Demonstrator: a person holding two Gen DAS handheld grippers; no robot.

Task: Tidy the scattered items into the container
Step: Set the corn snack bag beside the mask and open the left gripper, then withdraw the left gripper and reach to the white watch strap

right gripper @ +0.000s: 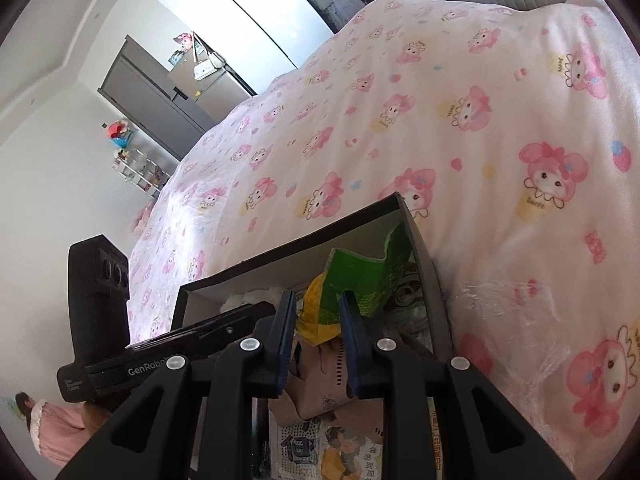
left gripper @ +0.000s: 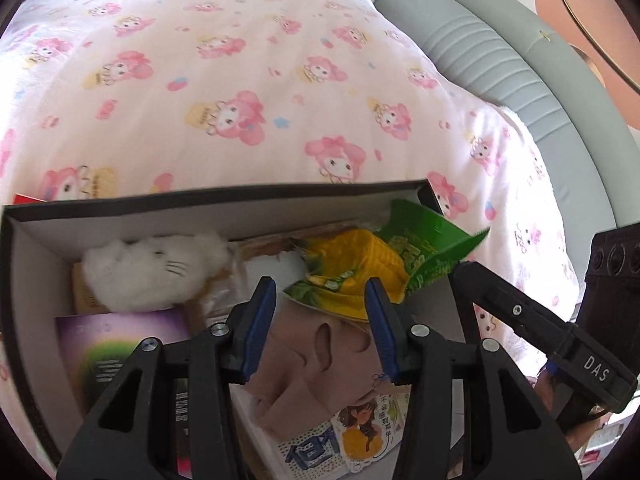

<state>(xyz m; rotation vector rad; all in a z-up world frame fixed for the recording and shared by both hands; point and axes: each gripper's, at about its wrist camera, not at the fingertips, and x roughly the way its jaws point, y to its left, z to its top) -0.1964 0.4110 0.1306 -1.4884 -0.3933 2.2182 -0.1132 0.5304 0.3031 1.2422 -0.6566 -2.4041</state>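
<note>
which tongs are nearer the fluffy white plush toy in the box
Left. The left tongs hang over the box's middle, with the fluffy white plush toy just beyond the left-hand finger. The right tongs sit by the far wall, over the green snack bag.

Bedding: a pale pink quilt (left gripper: 248, 92) printed with pink cartoon bunnies, covering the bed.
Bed frame: a grey padded headboard (left gripper: 492, 52) with ribbed stitching, curving along the quilt's far edge.
Cabinet: a grey cabinet (right gripper: 160, 96) against the white wall, small items on its top.
Shelf: a white wire rack (right gripper: 140, 170) beside the bed, a red and blue plush toy (right gripper: 119, 133) on top.
</note>
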